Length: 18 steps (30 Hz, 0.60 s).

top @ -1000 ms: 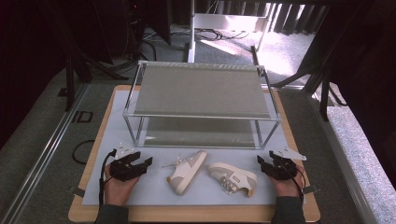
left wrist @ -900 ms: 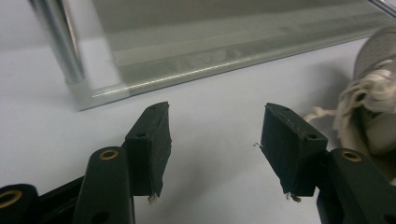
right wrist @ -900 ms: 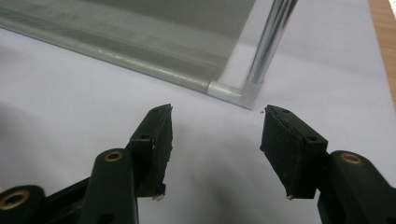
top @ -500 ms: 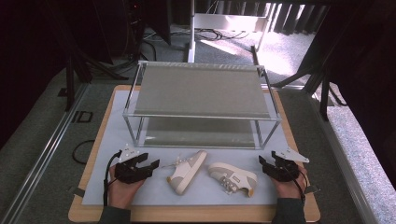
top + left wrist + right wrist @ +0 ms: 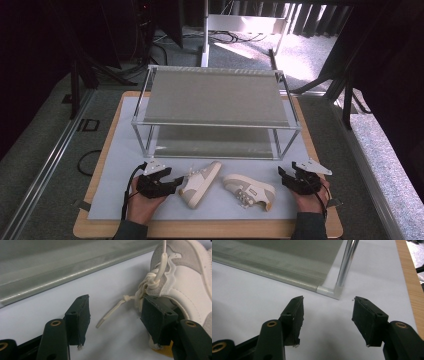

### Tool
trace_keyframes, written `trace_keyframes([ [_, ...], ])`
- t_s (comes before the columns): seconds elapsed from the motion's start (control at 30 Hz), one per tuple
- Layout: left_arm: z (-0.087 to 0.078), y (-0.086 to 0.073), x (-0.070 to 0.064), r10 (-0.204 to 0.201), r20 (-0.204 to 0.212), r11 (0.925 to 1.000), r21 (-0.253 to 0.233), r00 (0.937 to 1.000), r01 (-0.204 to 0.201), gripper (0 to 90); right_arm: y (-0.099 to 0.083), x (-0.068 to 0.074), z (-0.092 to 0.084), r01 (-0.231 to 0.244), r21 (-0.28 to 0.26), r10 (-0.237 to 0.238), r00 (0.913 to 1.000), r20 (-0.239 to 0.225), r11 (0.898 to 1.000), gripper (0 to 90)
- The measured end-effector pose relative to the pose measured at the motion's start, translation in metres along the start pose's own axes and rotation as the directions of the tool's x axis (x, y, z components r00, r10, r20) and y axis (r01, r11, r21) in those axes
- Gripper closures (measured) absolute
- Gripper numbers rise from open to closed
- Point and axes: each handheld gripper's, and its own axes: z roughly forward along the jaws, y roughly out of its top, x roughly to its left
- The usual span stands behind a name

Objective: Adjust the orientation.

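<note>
From my remote seat this reads as a recording lab or studio, not a home: the wooden desk [image 5: 320,150] wears a clean white mat [image 5: 120,160] and stands on grey carpet [image 5: 45,135], ringed by dark curtains [image 5: 60,35]. Cables [image 5: 235,35] trail over the floor around a white stand base [image 5: 245,22], and black tripod legs [image 5: 345,95] flank the desk. A bare metal-framed two-tier shelf [image 5: 215,97] sits staged on the mat like a test prop.
</note>
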Motion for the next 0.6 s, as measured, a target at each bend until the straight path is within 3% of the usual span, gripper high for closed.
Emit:
trace_keyframes([
  [0.13,0.002,0.002,-0.006,0.021,0.015,0.9998,-0.003,0.9997,-0.021,38.8,0.0,-0.001,0.0,-0.003,0.0,0.003,1.0,0.006,1.0,41.9],
  [0.47,-0.001,0.007,-0.013,0.026,0.068,0.9991,-0.035,0.9973,-0.024,37.7,-0.001,0.0,0.0,0.008,0.003,-0.008,0.9999,0.014,1.0,41.5],
  [0.6,-0.002,0.009,-0.017,0.048,0.066,0.9981,-0.042,0.9967,-0.046,37.3,-0.001,-0.001,0.0,0.007,0.005,-0.008,0.9999,0.015,1.0,41.5],
])
